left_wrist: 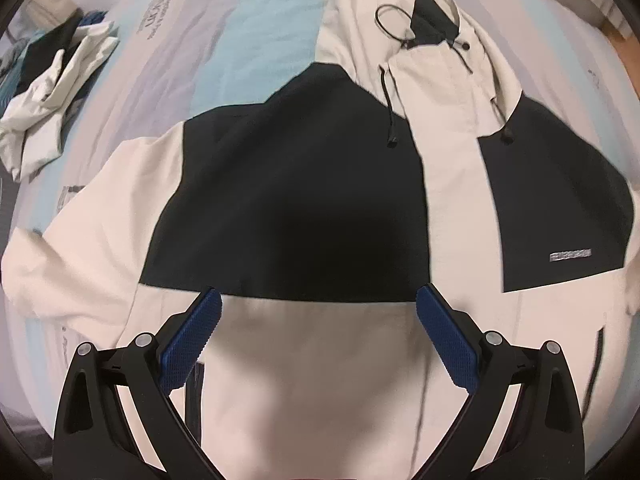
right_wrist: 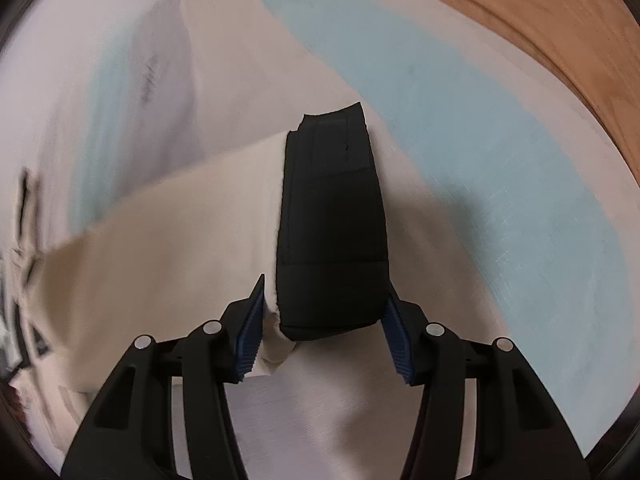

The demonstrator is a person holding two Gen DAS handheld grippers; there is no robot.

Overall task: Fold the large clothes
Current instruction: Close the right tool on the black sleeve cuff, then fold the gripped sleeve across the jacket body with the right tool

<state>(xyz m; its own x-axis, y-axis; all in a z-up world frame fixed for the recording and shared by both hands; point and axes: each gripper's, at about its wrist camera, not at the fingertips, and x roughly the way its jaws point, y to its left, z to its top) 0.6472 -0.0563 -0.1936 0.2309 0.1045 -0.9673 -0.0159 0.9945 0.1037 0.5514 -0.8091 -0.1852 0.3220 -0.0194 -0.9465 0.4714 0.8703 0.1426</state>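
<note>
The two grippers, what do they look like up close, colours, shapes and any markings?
The left gripper and the right gripper look alike: matte black linkage arms with cut-out slots, round silver pivot pins, and flat rectangular fingers faced with ribbed blue pads. No cables, lettering, hands or sleeves show in either view.

Cream jacket point(left_wrist: 304, 380) with black chest panels and black sleeve cuff point(right_wrist: 332, 224), on pale blue-and-lilac striped bedsheet point(left_wrist: 248, 36); beside the sheet, brown wooden floor point(right_wrist: 540, 20).

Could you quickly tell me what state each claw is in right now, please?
Left claw: open, empty, above the jacket.
Right claw: half closed around the black cuff of the sleeve; whether it grips cannot be told.
</note>
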